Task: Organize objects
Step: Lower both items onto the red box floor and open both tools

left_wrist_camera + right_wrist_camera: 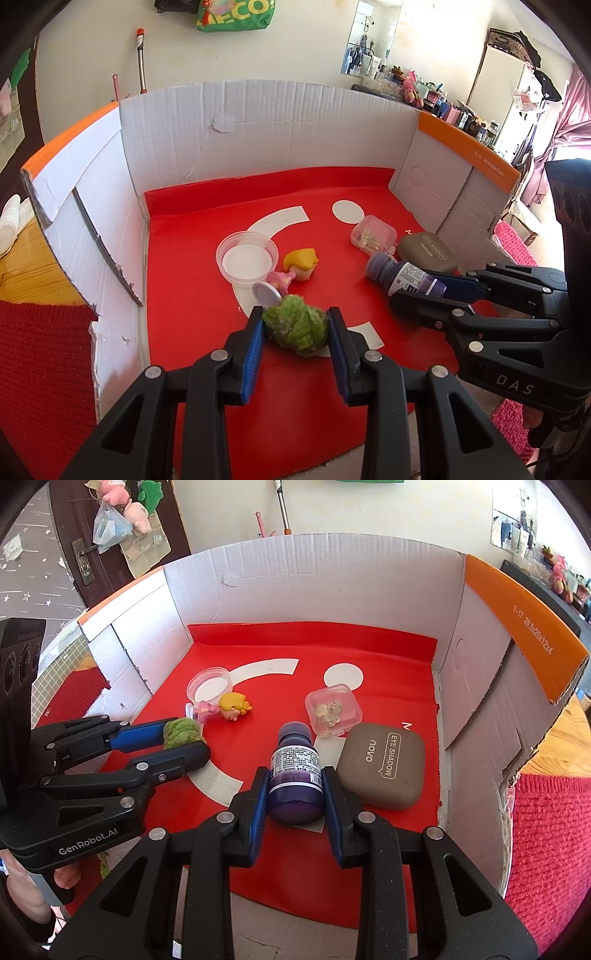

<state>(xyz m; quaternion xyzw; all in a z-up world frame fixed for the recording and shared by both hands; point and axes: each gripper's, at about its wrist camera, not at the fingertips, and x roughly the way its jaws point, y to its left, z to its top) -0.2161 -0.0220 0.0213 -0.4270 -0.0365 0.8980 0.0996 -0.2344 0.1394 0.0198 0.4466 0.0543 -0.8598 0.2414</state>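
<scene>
An open cardboard box (258, 122) with white inner walls and orange-topped side flaps holds a red mat (192, 280) printed with white shapes. Everything lies on that mat.

Toward the left sits an empty round clear plastic tub (246, 258). Just to its right a small doll with yellow hair and a pink dress (298, 266) lies on its side, her round base nearest the camera.

In front of the doll, the left hand-held gripper (295, 325) pinches a fuzzy green ball (297, 325) between its blue pads, one pad pressed on each side. In the right wrist view the ball appears to rest on the mat.

Further right, at the back, is a small clear square case (332, 710) with small pale pieces inside. Just in front of it, the right hand-held gripper (294, 782) clamps a purple bottle with a white label (295, 771), lying on its side with its cap pointing at the back wall; the pads press its two sides.

Just beside the bottle on the right lies a taupe compact marked "EYE SHADOW" (382, 764), close to the right wall.
</scene>
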